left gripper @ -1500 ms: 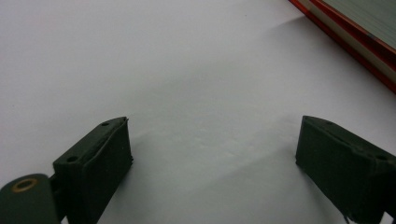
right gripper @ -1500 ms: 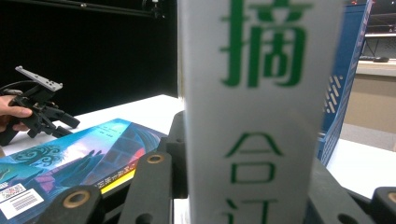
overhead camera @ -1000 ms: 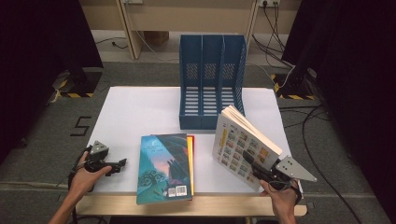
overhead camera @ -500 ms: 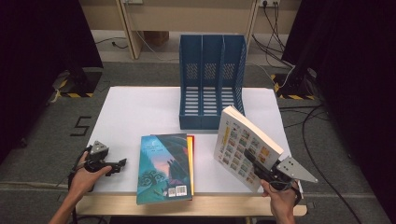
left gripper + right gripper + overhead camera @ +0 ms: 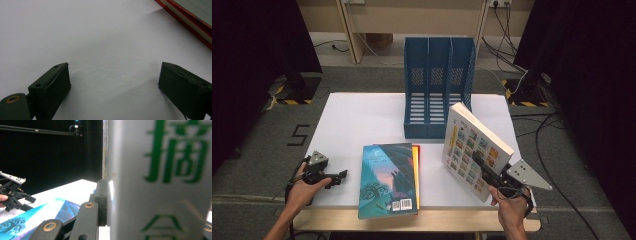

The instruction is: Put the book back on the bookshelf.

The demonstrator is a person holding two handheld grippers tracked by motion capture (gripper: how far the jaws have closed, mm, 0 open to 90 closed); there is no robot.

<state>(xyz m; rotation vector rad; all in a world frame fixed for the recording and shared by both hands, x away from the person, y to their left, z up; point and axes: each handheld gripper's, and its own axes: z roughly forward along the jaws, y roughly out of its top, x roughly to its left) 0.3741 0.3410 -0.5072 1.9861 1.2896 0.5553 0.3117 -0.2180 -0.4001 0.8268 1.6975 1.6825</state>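
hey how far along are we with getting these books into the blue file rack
Nothing is filed yet: the blue file rack has all three slots empty. In hand: the right tool is clamped on the white book, tilted up off the table. Left: slotting it in, then the blue-cover book and the one beneath. The left tool rests open.

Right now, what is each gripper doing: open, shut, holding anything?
Left gripper: open, nothing between its fingers, low over the table.
Right gripper: just closed on the white book, holding it tilted up.
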